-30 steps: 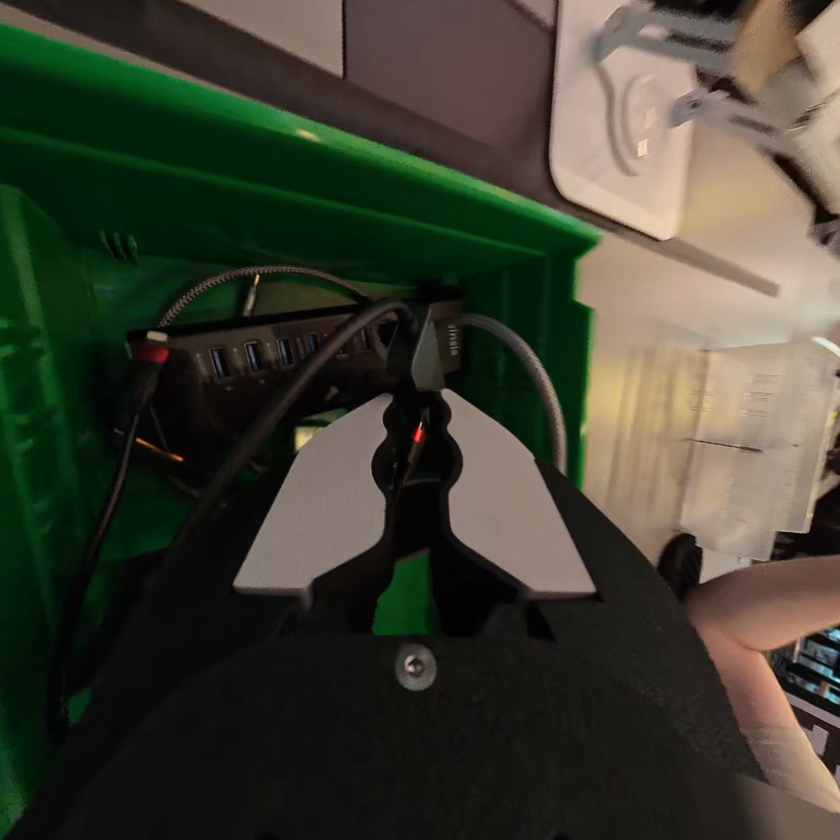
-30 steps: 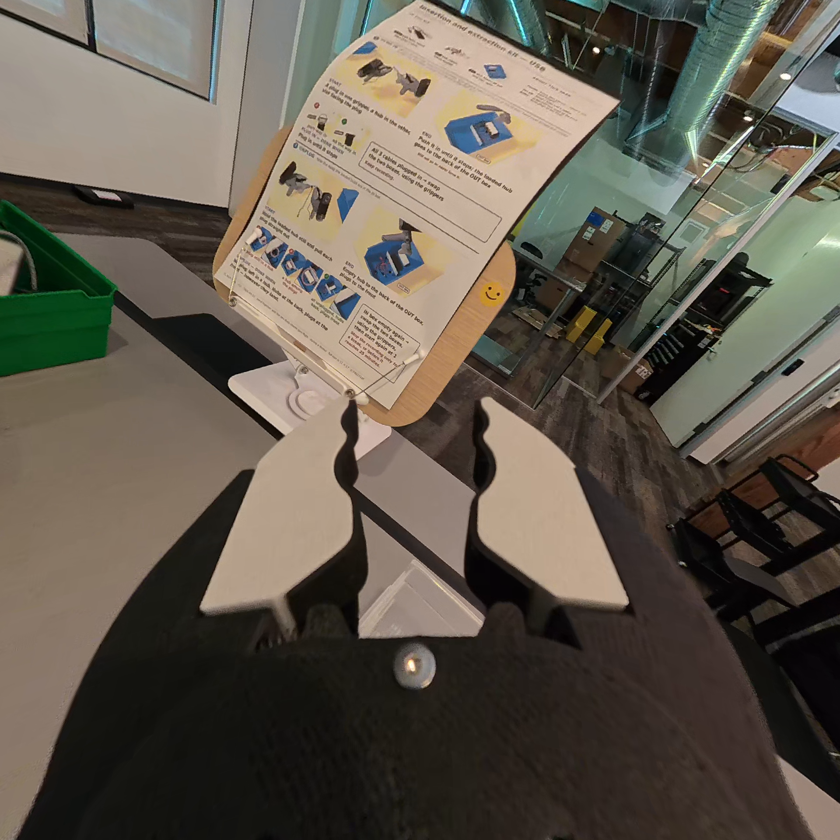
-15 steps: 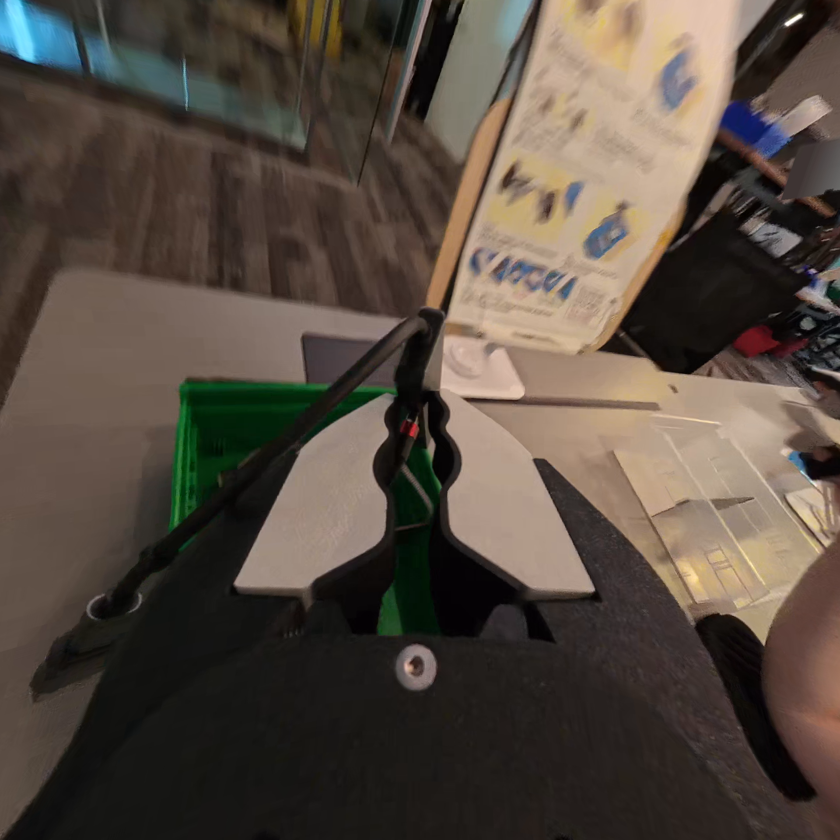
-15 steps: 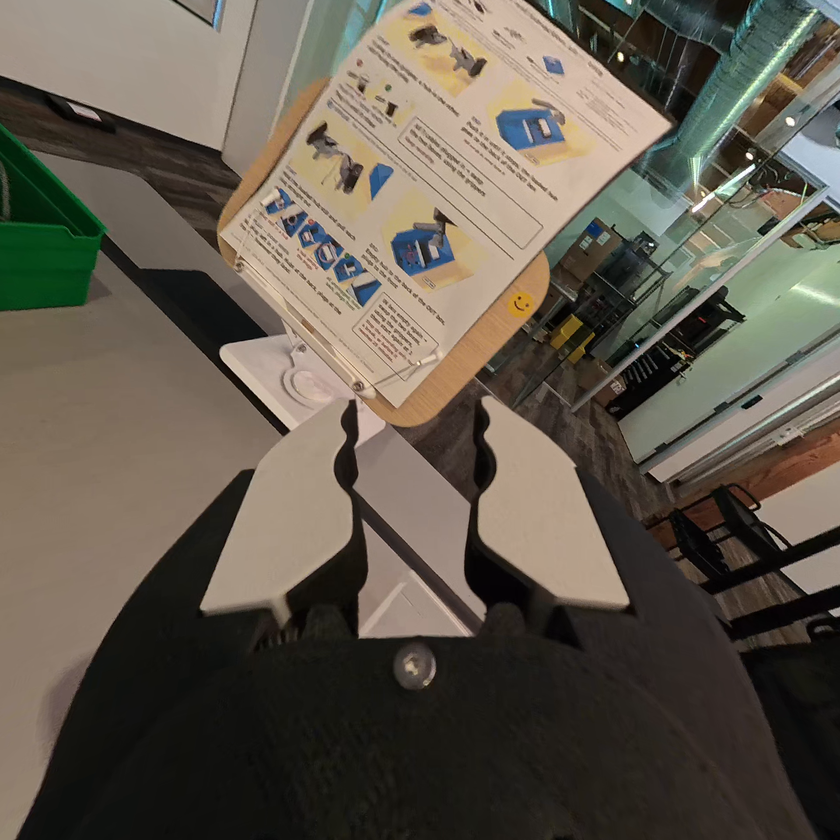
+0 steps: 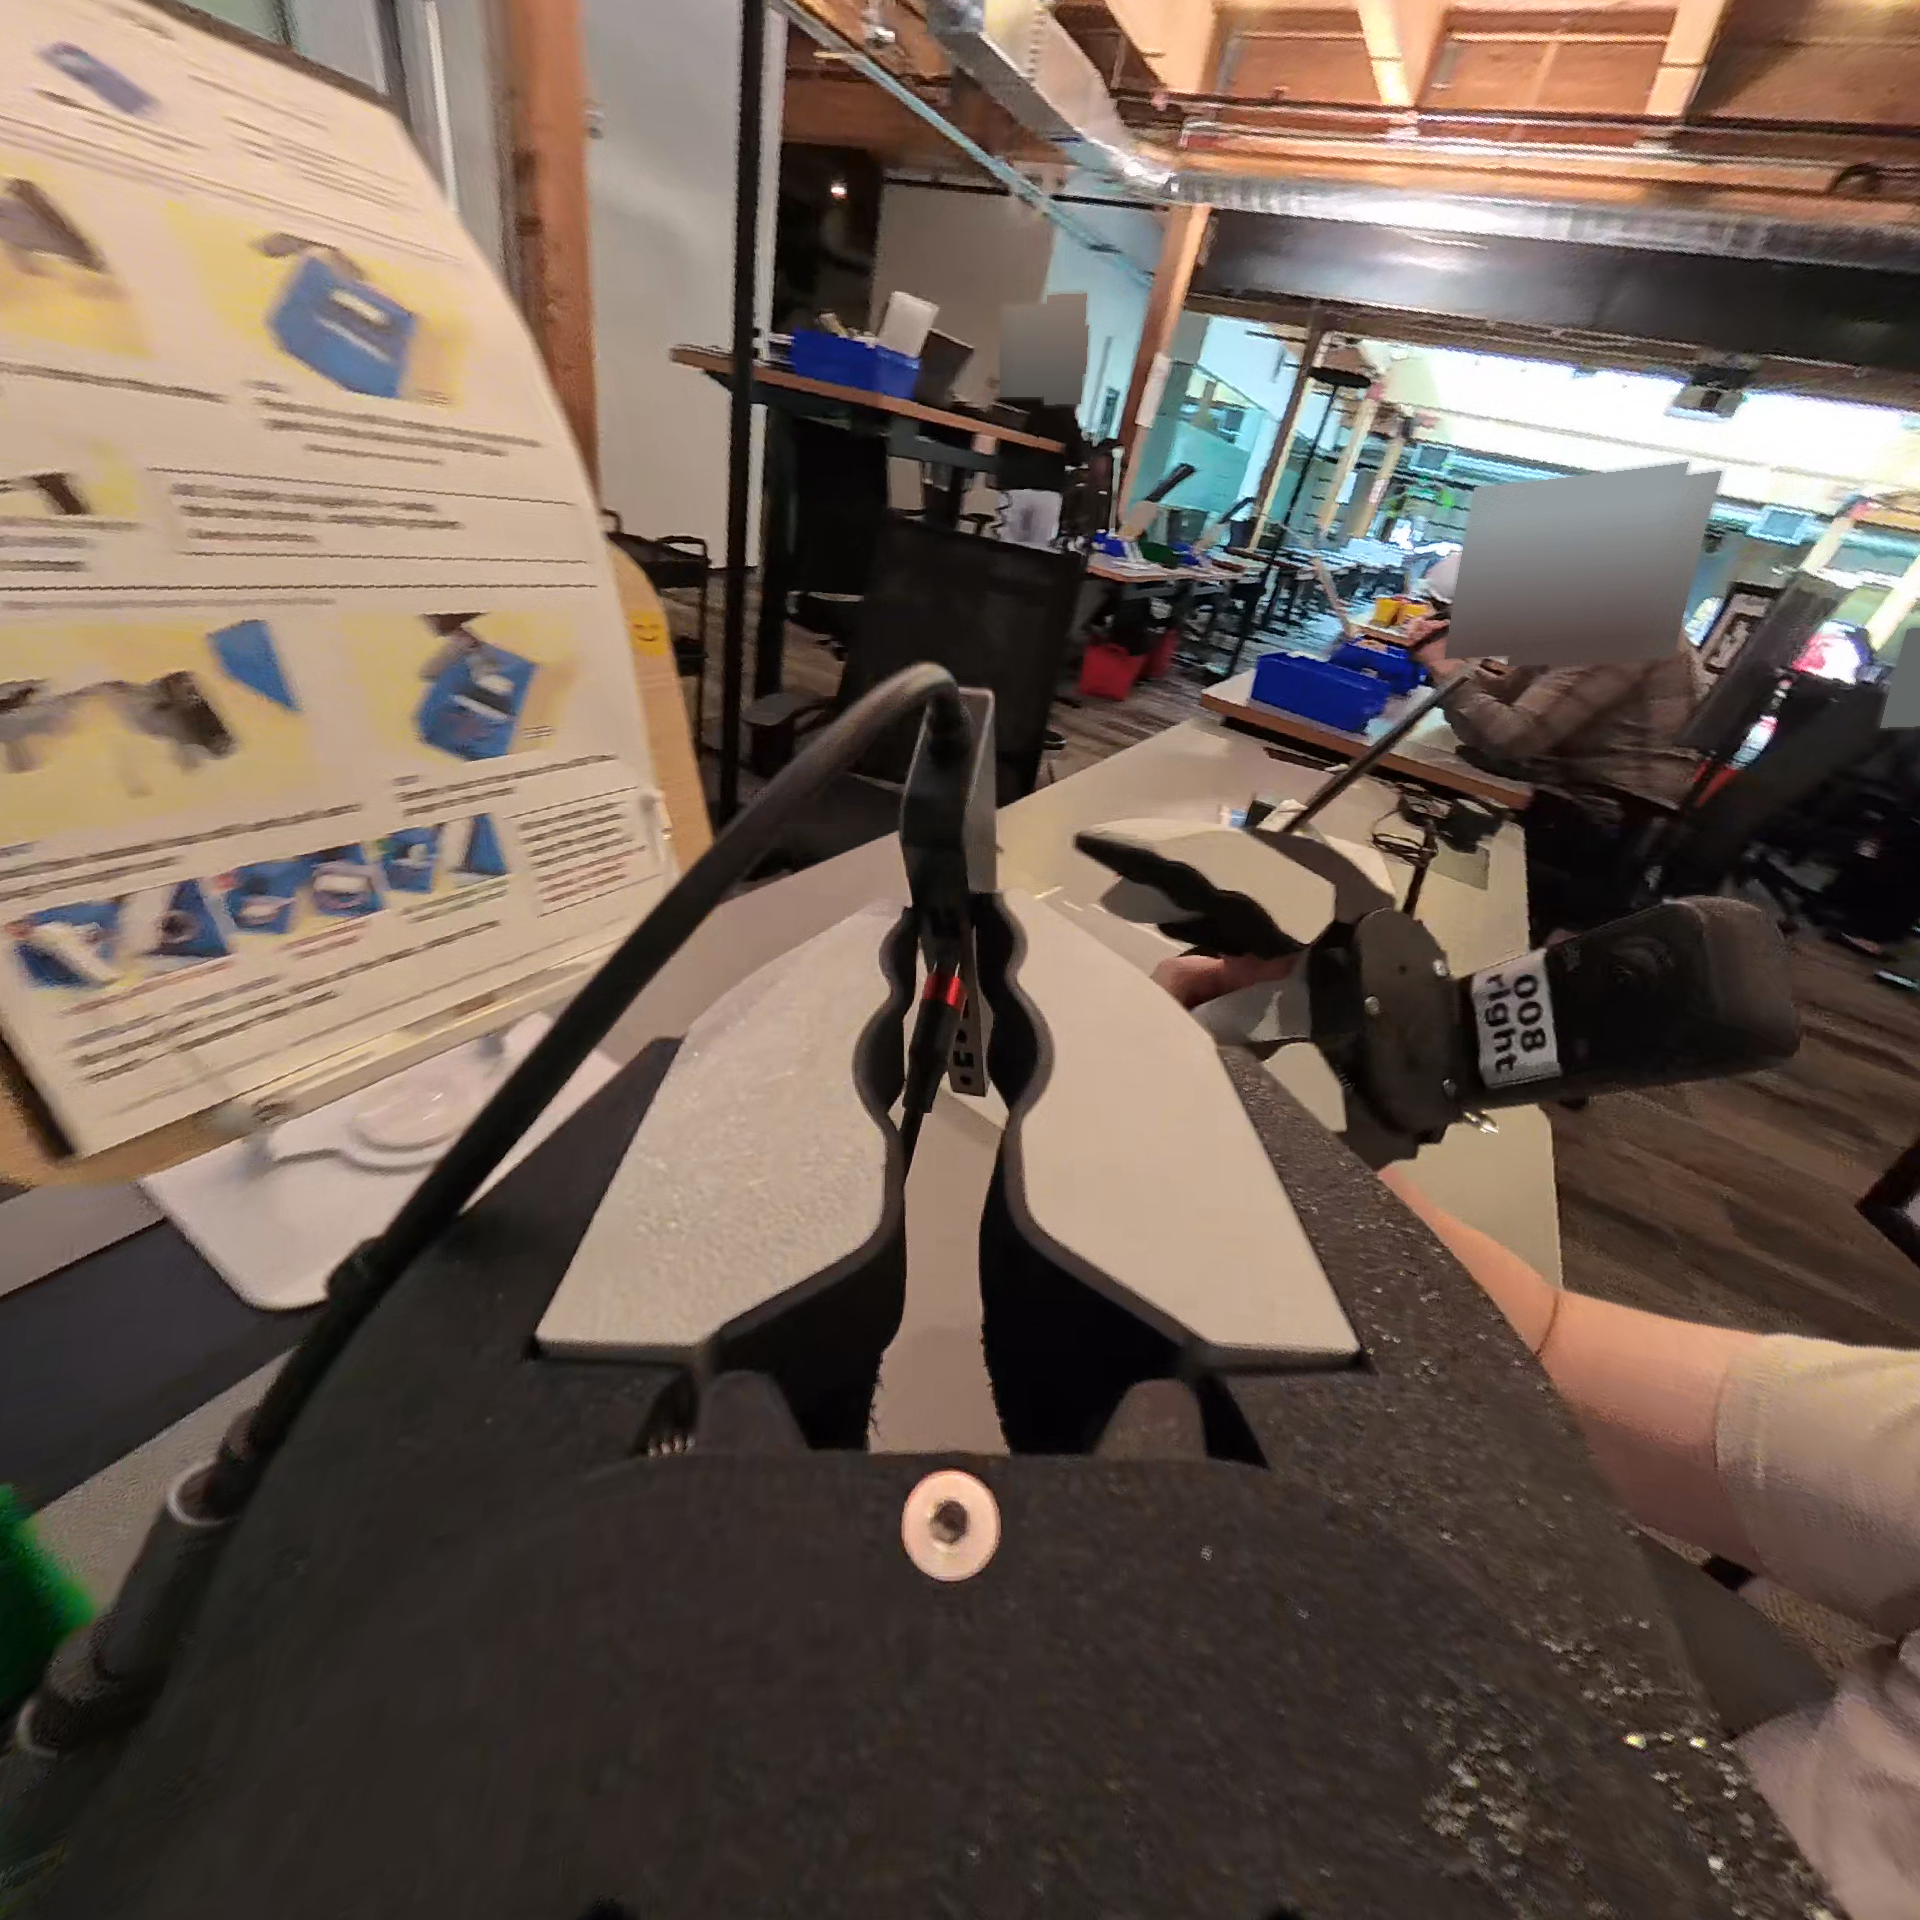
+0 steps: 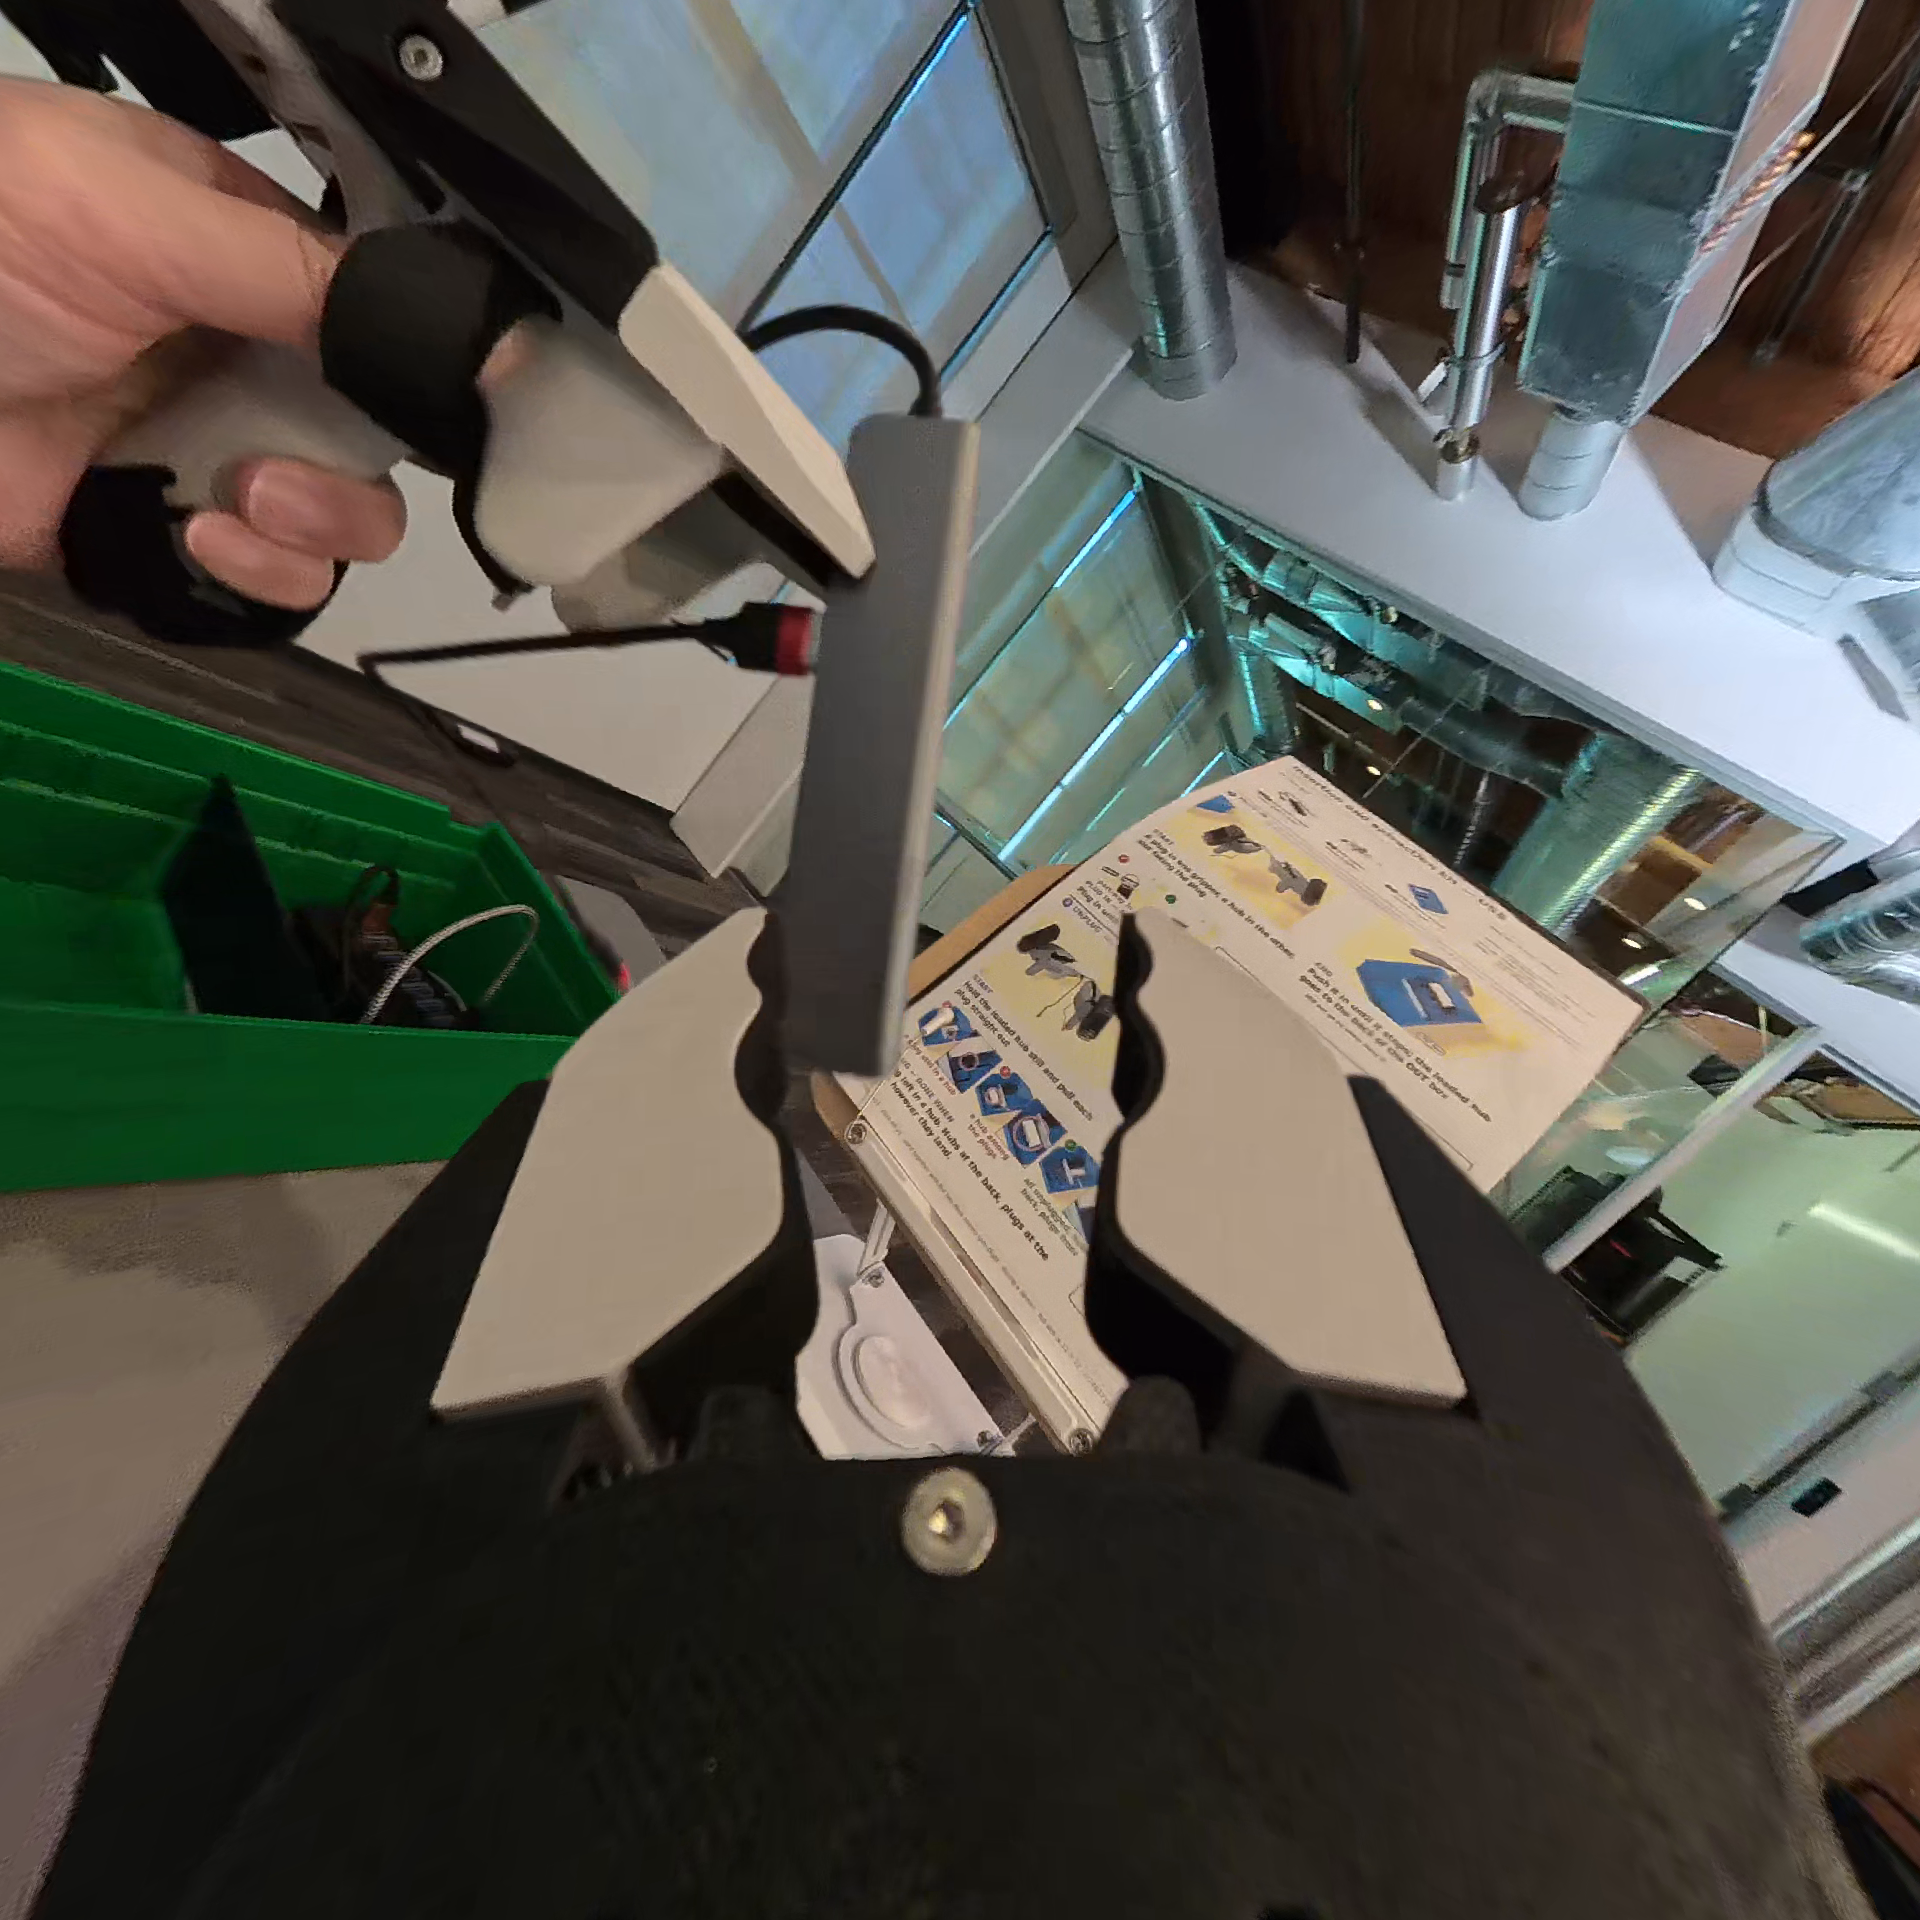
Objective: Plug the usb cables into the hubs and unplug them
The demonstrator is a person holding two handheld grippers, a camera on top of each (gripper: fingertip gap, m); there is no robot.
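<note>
My left gripper (image 5: 951, 904) is shut on a flat grey USB hub (image 5: 971, 821) and holds it in the air, edge-on. A thick black cable (image 5: 623, 966) leaves the hub's top end. A thin cable with a red-collared plug (image 5: 940, 987) sits in the hub between my fingers. My right gripper (image 6: 945, 925) is open. The hub's lower end (image 6: 883, 748) hangs between its fingertips, close to the left finger; I cannot tell if it touches. In the right wrist view the left gripper (image 6: 831, 571) shows above, and the red-collared plug (image 6: 795, 639) shows too. The right gripper also shows in the left wrist view (image 5: 1101, 868).
A green bin (image 6: 260, 1091) on the grey table (image 6: 156, 1299) holds another hub and braided cables (image 6: 416, 966). An instruction sheet (image 6: 1299, 987) on a wooden board with a white base (image 5: 312, 1174) stands behind the hub. A person sits at a far desk (image 5: 1558, 717). Tip to tip, the grippers are about 8 cm apart.
My left gripper has lifted the hub out of the green bin and swung it up beside the instruction sheet. My right gripper has tilted up and come to the hub's lower end.
</note>
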